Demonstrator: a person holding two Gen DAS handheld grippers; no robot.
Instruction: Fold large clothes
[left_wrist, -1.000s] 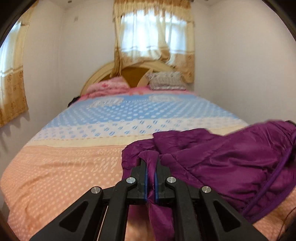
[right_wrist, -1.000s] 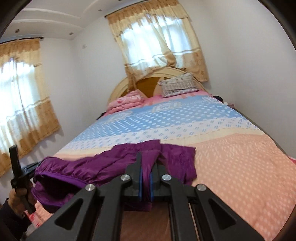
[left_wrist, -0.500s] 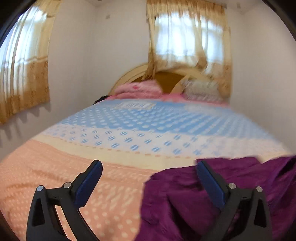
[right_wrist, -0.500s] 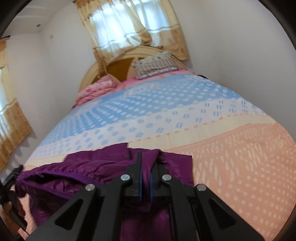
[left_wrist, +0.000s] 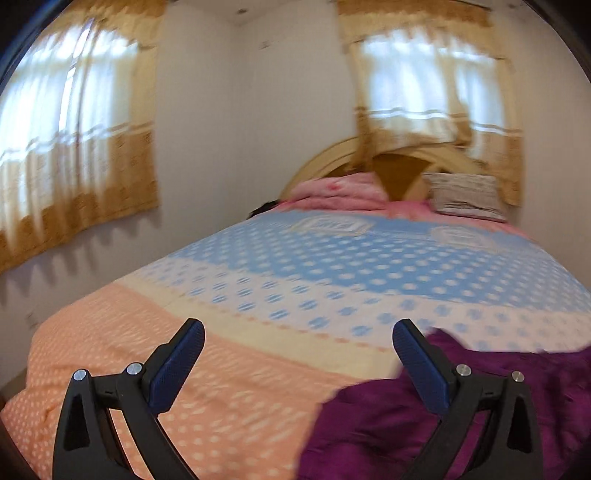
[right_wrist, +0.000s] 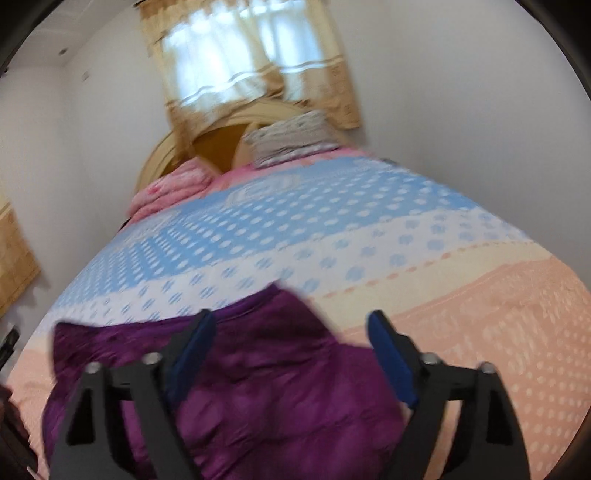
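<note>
Two claws were spread wide over a bed (left_wrist: 258, 373), and neither gripped anything. The left claw (left_wrist: 298, 341) had its blue pads (left_wrist: 173, 363) far apart; between them lay only the peach, dotted bedspread. Its right finger stood at the edge of a purple jacket (left_wrist: 388, 424), though blur hid whether pad and cloth touched. The jacket lay crumpled on the peach end of the bed, at the lower right of the left view. The right claw (right_wrist: 291, 334) was equally wide apart above the same jacket (right_wrist: 266, 387), which filled the space between its fingers and spread out to the left. At the far end, a pink blanket (left_wrist: 340, 188) and a pillow (left_wrist: 465, 194) rested against a wooden headboard (left_wrist: 399, 155), under a curtained window (left_wrist: 432, 85).
</note>
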